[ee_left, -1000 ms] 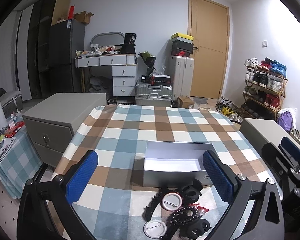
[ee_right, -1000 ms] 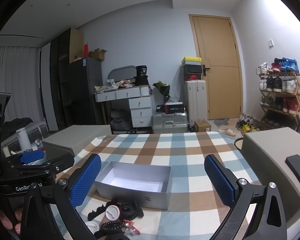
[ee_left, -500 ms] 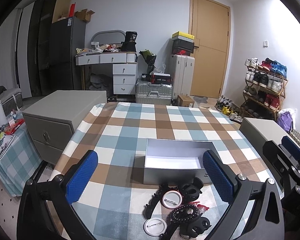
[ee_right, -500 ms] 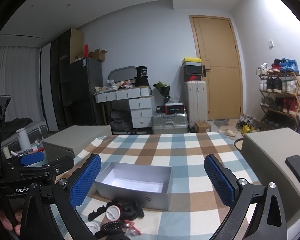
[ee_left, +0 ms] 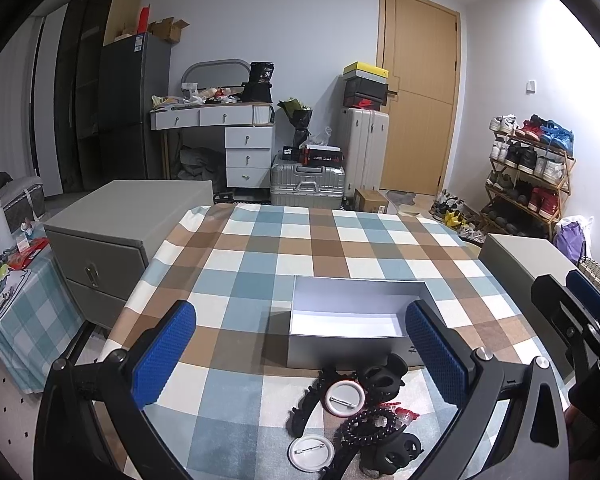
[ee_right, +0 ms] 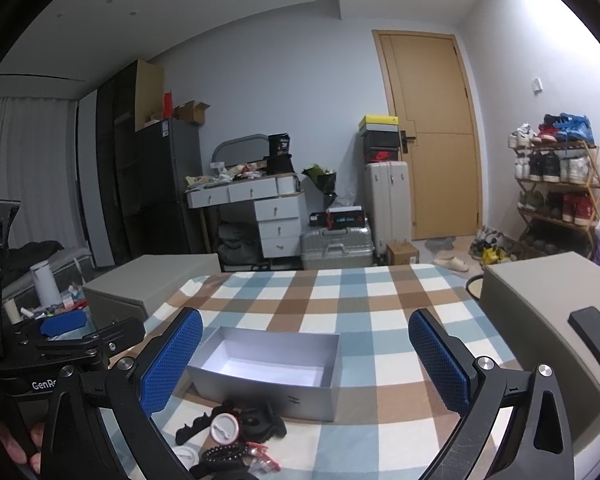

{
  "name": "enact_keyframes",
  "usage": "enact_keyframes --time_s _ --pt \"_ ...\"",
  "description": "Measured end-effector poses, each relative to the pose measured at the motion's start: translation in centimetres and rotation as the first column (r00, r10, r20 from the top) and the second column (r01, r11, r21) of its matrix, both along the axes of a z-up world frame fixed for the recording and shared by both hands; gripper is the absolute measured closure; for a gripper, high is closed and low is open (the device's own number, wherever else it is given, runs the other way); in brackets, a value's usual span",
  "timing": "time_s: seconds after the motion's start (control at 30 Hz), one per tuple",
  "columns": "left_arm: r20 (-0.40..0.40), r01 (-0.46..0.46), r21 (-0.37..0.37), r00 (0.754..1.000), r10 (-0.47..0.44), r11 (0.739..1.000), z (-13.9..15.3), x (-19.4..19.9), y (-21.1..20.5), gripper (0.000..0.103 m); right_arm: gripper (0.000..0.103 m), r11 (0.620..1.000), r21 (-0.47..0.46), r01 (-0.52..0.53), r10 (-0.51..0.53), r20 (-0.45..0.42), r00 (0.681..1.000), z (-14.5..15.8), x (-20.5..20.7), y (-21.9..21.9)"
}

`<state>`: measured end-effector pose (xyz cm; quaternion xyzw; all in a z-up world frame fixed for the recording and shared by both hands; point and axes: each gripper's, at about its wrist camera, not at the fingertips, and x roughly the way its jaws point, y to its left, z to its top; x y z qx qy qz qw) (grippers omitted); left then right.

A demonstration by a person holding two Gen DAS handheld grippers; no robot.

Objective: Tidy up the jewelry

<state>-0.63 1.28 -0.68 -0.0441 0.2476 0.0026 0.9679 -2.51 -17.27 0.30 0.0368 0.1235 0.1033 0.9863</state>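
Observation:
An open grey box (ee_left: pixel 352 330) with a white inside stands on the checked tablecloth (ee_left: pixel 260 280); it also shows in the right wrist view (ee_right: pixel 268 372). In front of it lies a pile of jewelry: black hair claws (ee_left: pixel 380 376), two round pin badges (ee_left: pixel 345 398), a black bead bracelet (ee_left: pixel 370 426) and a small red clip (ee_left: pixel 404 414). The pile also shows in the right wrist view (ee_right: pixel 236 436). My left gripper (ee_left: pixel 300 360) is open and empty, held above the pile. My right gripper (ee_right: pixel 304 364) is open and empty, to the right of the box.
A grey cabinet (ee_left: pixel 120 220) stands left of the table and a grey box with a black phone (ee_right: pixel 596 340) on it stands right. Suitcases (ee_left: pixel 308 188), a dresser, a shoe rack (ee_left: pixel 528 176) and a door are behind.
The left gripper has risen and tilted slightly, so the box and the pile sit a little lower in its view. The right gripper has hardly moved.

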Motion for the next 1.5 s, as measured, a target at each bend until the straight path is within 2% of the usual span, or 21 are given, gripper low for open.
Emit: enact_keyframes --time_s 0.77,0.97,1.07,1.27,1.43,1.5 --pt "-0.019 -0.001 0.007 1.0 0.001 1.0 -0.7 0.2 0.2 0.001 0.0 0.998 -0.032 -0.052 0.052 -0.023 0.998 -0.8 0.5 1.3" --pt "-0.036 -0.025 0.002 0.999 0.025 1.0 -1.6 0.3 1.6 0.001 0.0 0.995 -0.04 -0.093 0.089 -0.081 0.993 -2.2 1.3 2.3" --pt "-0.053 -0.047 0.001 0.997 0.047 0.999 -2.4 0.4 2.7 0.001 0.0 0.99 -0.027 -0.138 0.133 -0.137 0.982 -3.3 2.0 2.6" --pt "-0.107 -0.106 -0.007 0.989 0.104 0.994 -4.4 0.7 5.2 0.001 0.0 0.971 0.004 -0.239 0.232 -0.25 0.94 -5.8 3.5 4.1" --pt "-0.144 -0.129 -0.011 0.981 0.126 0.992 -5.6 0.6 6.3 0.001 0.0 0.967 0.022 -0.255 0.247 -0.344 0.906 -7.9 5.1 4.8" --pt "-0.156 -0.133 -0.014 0.979 0.129 0.991 -6.0 0.7 6.6 0.001 0.005 0.966 0.05 -0.254 0.253 -0.391 0.885 -8.9 6.0 4.8"
